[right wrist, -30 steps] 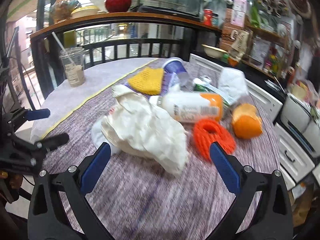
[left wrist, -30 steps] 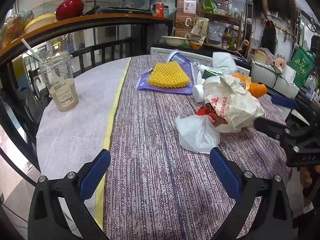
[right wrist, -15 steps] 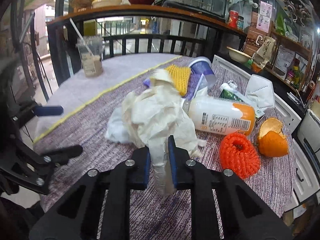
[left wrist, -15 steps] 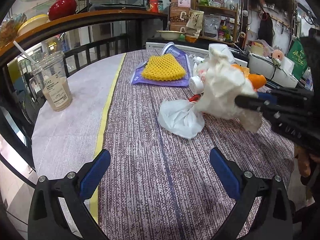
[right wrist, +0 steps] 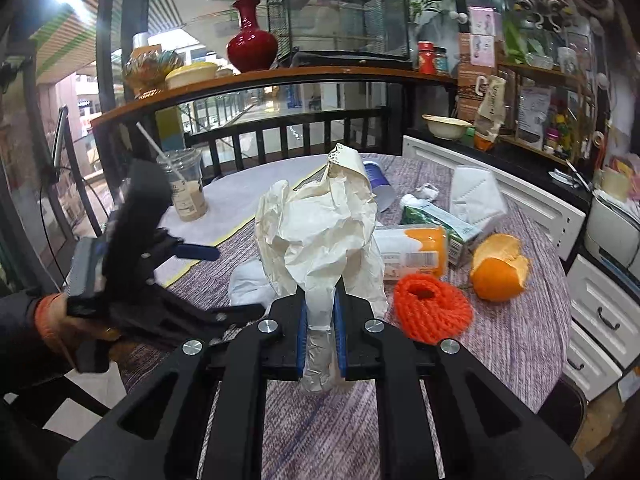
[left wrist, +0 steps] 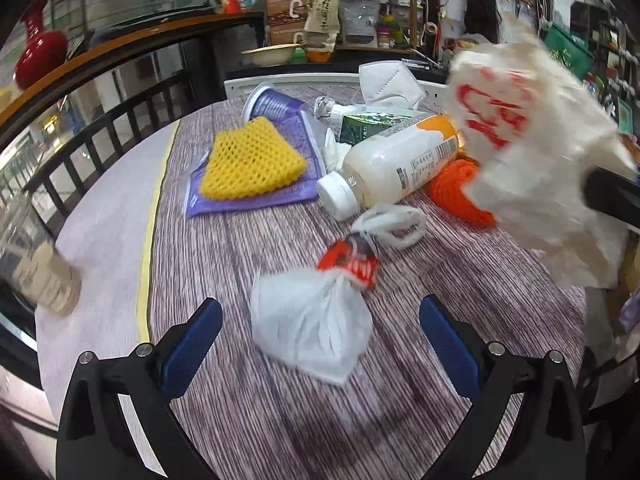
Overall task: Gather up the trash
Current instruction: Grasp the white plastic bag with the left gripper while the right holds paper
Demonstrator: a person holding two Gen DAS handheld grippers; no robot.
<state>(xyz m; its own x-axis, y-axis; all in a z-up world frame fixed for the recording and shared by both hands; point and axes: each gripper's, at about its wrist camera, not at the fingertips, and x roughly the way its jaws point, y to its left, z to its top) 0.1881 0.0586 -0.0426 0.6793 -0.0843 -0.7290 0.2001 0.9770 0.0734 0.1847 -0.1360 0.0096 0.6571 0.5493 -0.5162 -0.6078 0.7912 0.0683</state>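
Crumpled paper bag (right wrist: pixel 324 236) pinched in right tongs (right wrist: pixel 320 336)

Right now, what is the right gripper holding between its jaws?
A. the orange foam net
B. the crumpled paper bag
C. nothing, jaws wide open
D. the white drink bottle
B: in the right wrist view the right gripper has its jaws closed on the crumpled paper bag, while the orange foam net and white drink bottle lie on the table behind it.

Yellow mesh sleeve (left wrist: pixel 250 158), orange net (right wrist: pixel 430 306), cream bag (right wrist: pixel 324 232) w/ red print.
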